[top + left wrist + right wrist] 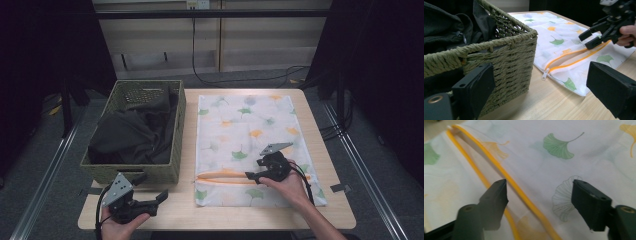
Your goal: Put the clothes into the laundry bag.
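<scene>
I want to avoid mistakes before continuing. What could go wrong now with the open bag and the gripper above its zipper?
1. The right gripper hangs open over the orange zipper opening of the white leaf-printed mesh bag; its jaws might pinch both layers, keeping the bag closed.
2. The thin bag lies loose on the wooden table, so pulling could drag it.
3. The dark clothes fill the green woven basket; the open left gripper could snag the weave.

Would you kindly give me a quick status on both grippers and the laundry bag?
Right gripper open, jaws over the bag's open zipper. Left gripper open, empty, beside basket. Nothing in the way.
</scene>
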`<action>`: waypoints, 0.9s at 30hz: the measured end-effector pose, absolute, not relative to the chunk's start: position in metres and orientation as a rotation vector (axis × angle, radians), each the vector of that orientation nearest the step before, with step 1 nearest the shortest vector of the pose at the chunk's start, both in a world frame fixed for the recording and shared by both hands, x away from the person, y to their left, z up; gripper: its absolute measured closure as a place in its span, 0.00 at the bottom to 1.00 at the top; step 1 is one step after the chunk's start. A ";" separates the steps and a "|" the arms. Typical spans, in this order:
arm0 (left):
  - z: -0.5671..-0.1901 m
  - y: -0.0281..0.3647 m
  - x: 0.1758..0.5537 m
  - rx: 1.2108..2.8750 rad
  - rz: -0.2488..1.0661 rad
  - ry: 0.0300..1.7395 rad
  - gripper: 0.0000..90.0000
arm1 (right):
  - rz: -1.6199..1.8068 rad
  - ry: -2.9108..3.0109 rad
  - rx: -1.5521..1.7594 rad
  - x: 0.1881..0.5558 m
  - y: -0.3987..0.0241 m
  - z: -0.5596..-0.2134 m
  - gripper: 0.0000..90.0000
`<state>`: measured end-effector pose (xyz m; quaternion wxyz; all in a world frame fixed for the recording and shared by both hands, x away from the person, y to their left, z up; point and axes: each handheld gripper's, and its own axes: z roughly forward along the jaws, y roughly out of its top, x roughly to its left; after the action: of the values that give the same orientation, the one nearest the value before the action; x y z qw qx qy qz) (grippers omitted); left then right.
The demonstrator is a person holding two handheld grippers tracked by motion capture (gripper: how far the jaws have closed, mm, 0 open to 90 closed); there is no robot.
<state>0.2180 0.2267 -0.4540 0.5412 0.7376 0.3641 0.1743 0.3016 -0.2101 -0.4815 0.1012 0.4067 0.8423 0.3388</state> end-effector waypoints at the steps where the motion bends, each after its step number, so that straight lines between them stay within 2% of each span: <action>1: -0.454 0.227 0.218 1.759 0.418 0.868 0.09 | 0.999 2.498 1.192 0.305 -0.211 -0.483 0.29; 12: -0.454 0.230 0.219 1.750 0.415 0.872 0.09 | 0.908 2.541 1.134 0.306 -0.205 -0.498 0.22; 14: -0.454 0.230 0.219 1.751 0.413 0.871 0.09 | 0.868 2.534 1.122 0.305 -0.202 -0.497 0.24; 15: -0.455 0.230 0.219 1.747 0.409 0.873 0.09 | 0.865 2.546 1.119 0.306 -0.203 -0.495 0.37; 16: -0.455 0.230 0.219 1.747 0.409 0.873 0.09 | 0.865 2.546 1.119 0.306 -0.203 -0.495 0.37; 17: -0.455 0.230 0.222 1.738 0.399 0.881 0.09 | 0.862 2.538 1.138 0.309 -0.206 -0.493 0.47; 19: -0.454 0.229 0.223 1.738 0.407 0.886 0.09 | 0.857 2.540 1.143 0.311 -0.207 -0.492 0.52; 23: -0.455 0.225 0.224 1.761 0.407 0.873 0.09 | 0.849 2.532 1.148 0.312 -0.207 -0.492 0.55; 26: -0.455 0.226 0.223 1.763 0.405 0.861 0.09 | 0.851 2.516 1.174 0.314 -0.210 -0.491 0.67; 27: -0.455 0.227 0.222 1.761 0.418 0.852 0.11 | 0.846 2.496 1.194 0.315 -0.213 -0.491 0.76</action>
<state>0.2217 0.2265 -0.4548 0.5403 0.7408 0.3583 0.1758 0.3150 -0.2130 -0.4909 0.1238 0.4094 0.8561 0.2902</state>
